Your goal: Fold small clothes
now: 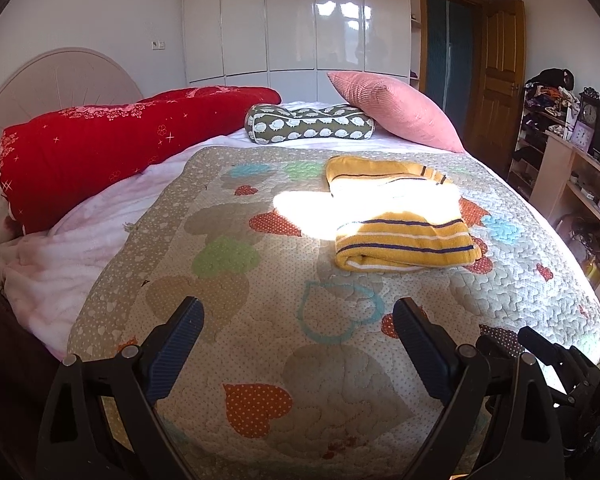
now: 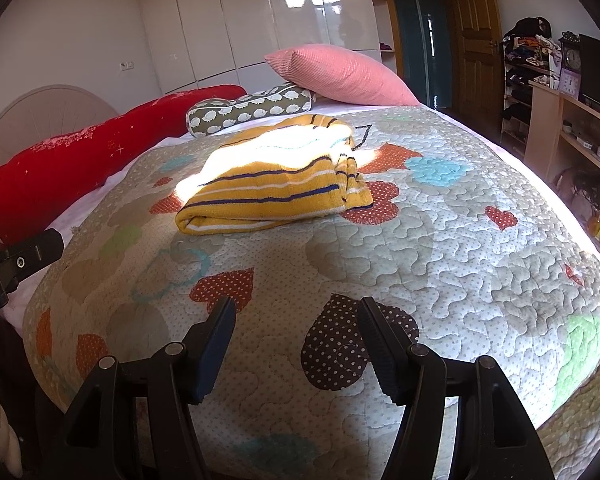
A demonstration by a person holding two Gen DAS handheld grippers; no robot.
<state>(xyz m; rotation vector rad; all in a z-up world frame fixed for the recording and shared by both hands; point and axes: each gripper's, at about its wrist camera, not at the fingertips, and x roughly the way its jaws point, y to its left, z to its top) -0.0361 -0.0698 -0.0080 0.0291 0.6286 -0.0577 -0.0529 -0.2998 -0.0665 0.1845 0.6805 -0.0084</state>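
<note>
Yellow knit garment with navy and white stripes [image 1: 404, 220] lies folded far on the heart-print quilted bed cover [image 1: 260, 360], both left gripper [image 1: 298, 344] and right gripper [image 2: 296, 344] wide open, empty, near edge; check edges align, press flat.

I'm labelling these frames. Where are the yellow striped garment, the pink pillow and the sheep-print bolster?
Yellow striped garment [image 2: 276, 196], right wrist view, folded front edge.
Pink pillow [image 1: 396, 110], left wrist view, middle of its face.
Sheep-print bolster [image 1: 308, 124], left wrist view, its middle.
</note>
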